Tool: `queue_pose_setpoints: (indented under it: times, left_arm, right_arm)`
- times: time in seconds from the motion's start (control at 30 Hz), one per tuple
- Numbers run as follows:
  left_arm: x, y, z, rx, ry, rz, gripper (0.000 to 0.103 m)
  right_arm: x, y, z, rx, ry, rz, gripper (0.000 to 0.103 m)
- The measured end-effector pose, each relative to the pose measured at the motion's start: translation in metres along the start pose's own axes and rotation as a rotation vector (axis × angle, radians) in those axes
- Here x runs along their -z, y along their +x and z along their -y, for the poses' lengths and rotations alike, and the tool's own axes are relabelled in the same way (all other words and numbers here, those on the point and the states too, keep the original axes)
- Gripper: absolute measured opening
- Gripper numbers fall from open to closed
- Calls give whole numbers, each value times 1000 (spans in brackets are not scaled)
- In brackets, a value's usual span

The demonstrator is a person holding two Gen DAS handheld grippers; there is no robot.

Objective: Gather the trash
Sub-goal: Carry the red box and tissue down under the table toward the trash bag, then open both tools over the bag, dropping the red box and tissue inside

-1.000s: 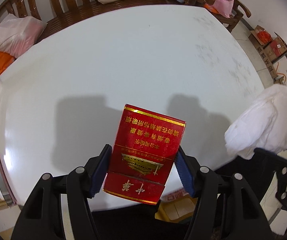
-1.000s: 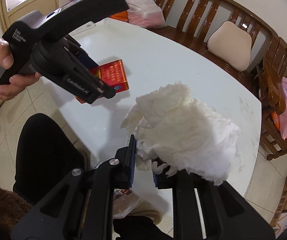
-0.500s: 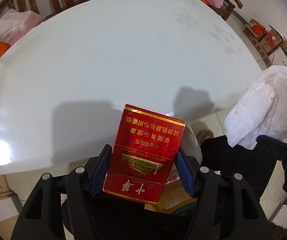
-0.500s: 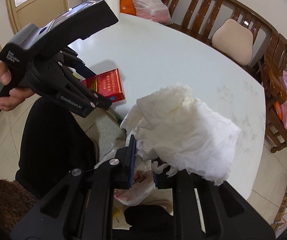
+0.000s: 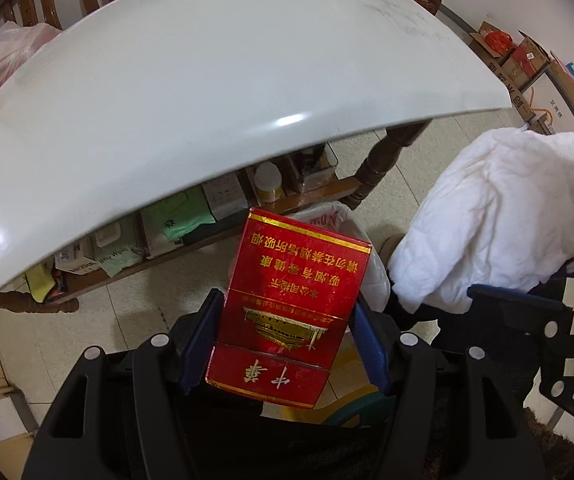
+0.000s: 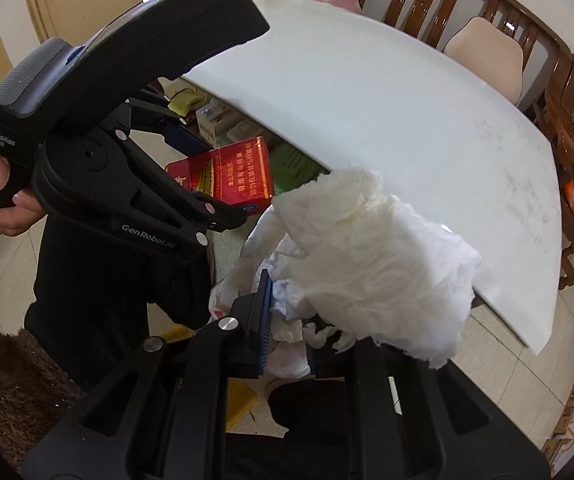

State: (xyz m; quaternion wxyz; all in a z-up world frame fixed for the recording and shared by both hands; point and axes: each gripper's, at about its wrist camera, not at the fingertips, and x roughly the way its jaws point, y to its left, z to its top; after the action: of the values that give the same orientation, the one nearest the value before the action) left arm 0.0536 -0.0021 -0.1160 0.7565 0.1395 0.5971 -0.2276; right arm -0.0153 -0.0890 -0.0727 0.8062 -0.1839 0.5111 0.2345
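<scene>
Left tool [image 5: 287,344]: clamped across the red cigarette box's [image 5: 291,312] sides, off the bench [image 5: 207,92] edge.
Box: stiff, light card (firm side grip suits).
Right tool [image 6: 287,320]: pinched together on a tissue wad [image 6: 375,256]; soft, weightless, tears easily.
Room: open floor below; white bag [image 6: 283,360] underneath.

The red cigarette pack [image 5: 293,312], printed with gold Chinese characters and a gold gate emblem, sits tilted with its text upside down toward the camera, off the table's near edge above the tiled floor. To its right, a crumpled white tissue wad [image 5: 499,220] hangs in the air, bulky and creased.
</scene>
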Motion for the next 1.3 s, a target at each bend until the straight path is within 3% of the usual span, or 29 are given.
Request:
queue_pose_setpoints:
  times: [0.47, 0.97, 1.3]
  left_arm:
    - [26, 69, 0, 63, -20, -70, 61]
    - [26, 131, 1, 75, -19, -160, 61]
    - [25, 189, -7, 120, -74, -266, 61]
  right_arm:
    - [21, 63, 9, -31, 56, -93, 15]
    - [31, 126, 22, -55, 74, -183, 15]
    - [41, 183, 36, -73, 105, -255, 15]
